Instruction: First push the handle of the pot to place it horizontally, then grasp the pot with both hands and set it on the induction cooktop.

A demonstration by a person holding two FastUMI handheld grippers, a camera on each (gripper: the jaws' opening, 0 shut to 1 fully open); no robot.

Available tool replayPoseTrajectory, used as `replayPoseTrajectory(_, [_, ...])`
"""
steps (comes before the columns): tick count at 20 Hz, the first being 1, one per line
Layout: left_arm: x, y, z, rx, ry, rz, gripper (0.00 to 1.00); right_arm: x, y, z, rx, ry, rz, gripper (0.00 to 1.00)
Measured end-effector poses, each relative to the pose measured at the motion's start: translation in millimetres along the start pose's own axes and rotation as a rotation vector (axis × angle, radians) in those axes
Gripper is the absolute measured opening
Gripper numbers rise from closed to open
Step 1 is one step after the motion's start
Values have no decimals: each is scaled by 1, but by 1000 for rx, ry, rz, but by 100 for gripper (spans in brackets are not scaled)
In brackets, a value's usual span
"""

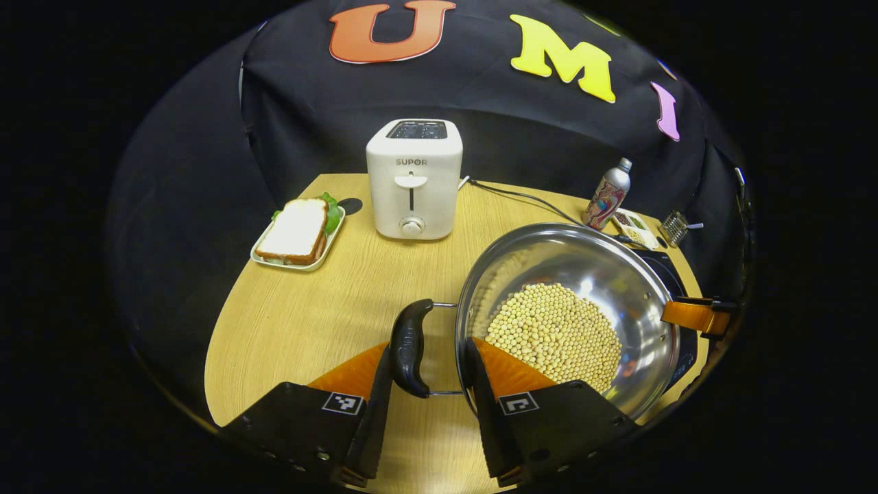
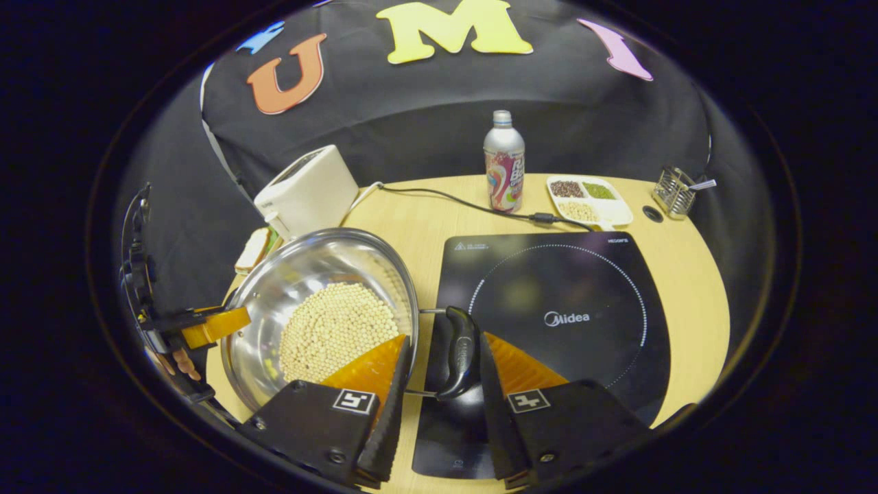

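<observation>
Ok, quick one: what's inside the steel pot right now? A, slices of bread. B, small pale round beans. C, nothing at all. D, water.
B: the pot holds a heap of small pale round beans, seen in both gripper views, with bare shiny steel around them.

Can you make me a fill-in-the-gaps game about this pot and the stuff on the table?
1. The shiny steel pot is full of small round yellow ____.
2. The white toaster stands next to a sandwich on a ____.
3. The flat black induction cooktop has no ____ on it yet.
4. The left tongs have one of the pot's black ____ between their fingers.

Missing words: beans; tray; pot; handles
</observation>
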State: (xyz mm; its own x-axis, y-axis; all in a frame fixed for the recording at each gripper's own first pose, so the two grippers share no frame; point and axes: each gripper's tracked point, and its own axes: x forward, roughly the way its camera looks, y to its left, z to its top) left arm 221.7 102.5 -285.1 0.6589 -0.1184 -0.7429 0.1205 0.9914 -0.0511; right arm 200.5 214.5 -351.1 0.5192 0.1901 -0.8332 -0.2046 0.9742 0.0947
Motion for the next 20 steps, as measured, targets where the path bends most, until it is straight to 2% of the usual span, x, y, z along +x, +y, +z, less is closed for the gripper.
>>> replayPoseTrajectory(6, [-35, -16, 16, -5, -45, -16, 57, -47, -5, 15, 3, -46, 39, 54])
replayPoseTrajectory(11, [-65, -42, 37, 36, -86, -16, 57, -84, -23, 29, 19, -86, 58, 54])
replayPoseTrajectory(14, [-89, -70, 47, 60, -108, -15, 57, -102, -42, 38, 13, -113, 55, 54])
replayPoseTrajectory(19, [-91, -116, 55, 84, -119, -40, 57, -127, -85, 49, 27, -144, 40, 55])
replayPoseTrajectory(20, [-93, -126, 56, 87, -121, -44, 57, -130, -94, 49, 32, -143, 36, 53])
